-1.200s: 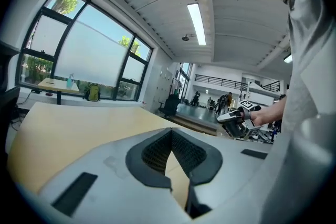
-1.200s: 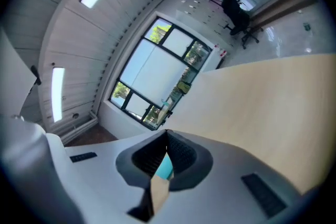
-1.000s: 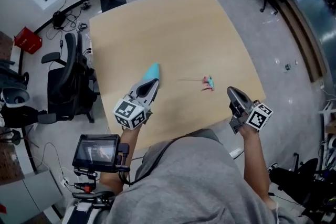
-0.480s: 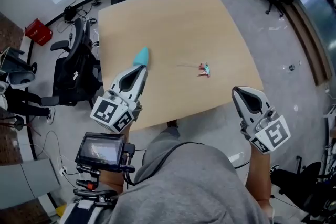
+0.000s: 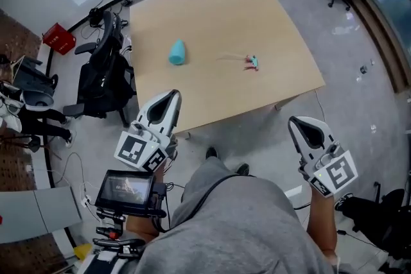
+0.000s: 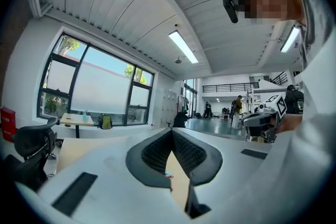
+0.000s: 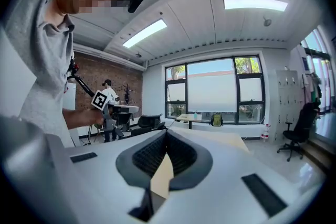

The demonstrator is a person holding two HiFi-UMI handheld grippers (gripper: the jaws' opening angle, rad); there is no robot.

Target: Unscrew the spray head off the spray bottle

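The turquoise plastic bottle (image 5: 177,52) lies flat, well ahead of the nearer left gripper (image 5: 171,95). This one and the right gripper (image 5: 298,121) are both clenched, empty.

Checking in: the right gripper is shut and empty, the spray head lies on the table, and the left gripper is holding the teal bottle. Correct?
One thing is wrong: the left gripper holds nothing. The left gripper view shows its jaws shut and empty, and the head view shows the teal bottle lying on the table. The rest stands: the right gripper is shut and empty, and the spray head lies on the table.
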